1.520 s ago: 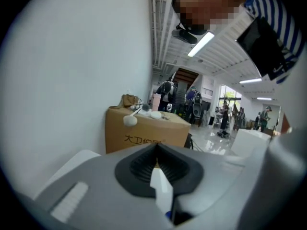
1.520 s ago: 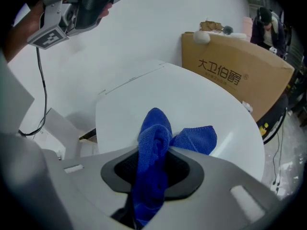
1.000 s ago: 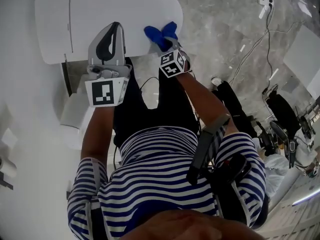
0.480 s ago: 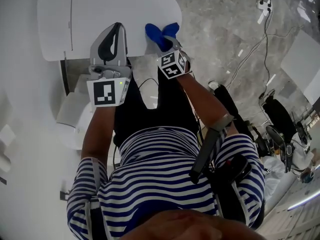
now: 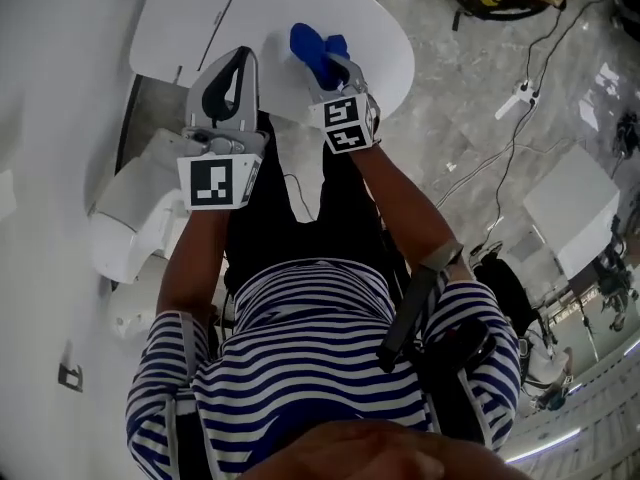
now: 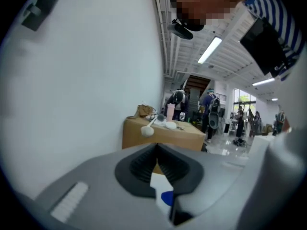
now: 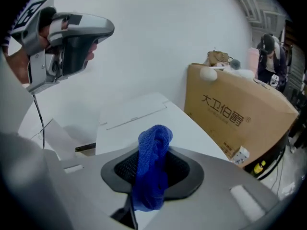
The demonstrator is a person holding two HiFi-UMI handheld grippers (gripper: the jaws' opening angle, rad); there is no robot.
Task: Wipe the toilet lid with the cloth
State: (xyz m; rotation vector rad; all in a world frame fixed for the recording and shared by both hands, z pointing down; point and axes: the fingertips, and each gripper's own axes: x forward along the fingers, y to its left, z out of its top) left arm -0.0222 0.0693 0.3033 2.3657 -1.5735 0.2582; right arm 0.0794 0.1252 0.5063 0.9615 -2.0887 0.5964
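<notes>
The white toilet lid (image 5: 230,13) lies closed at the top of the head view. My right gripper (image 5: 335,68) is shut on a bunched blue cloth (image 5: 315,50), which hangs over the near part of the lid. In the right gripper view the cloth (image 7: 152,171) stands up between the jaws, with the lid (image 7: 144,119) beyond it. My left gripper (image 5: 240,58) hovers beside it at the lid's near edge. Its jaws (image 6: 157,150) are shut with nothing between them. It also shows in the right gripper view as the left gripper (image 7: 67,37), raised at the upper left.
The white toilet body (image 5: 135,208) sits at the left against a white wall. A cardboard box (image 7: 240,111) stands past the lid's far end. Cables and a power strip (image 5: 522,93) lie on the grey floor at the right, near a white box (image 5: 575,213).
The head view has swung, so the lid now lies slanted. The right gripper has carried the cloth from the lid's near edge further onto it. The left gripper has kept its place beside it.
</notes>
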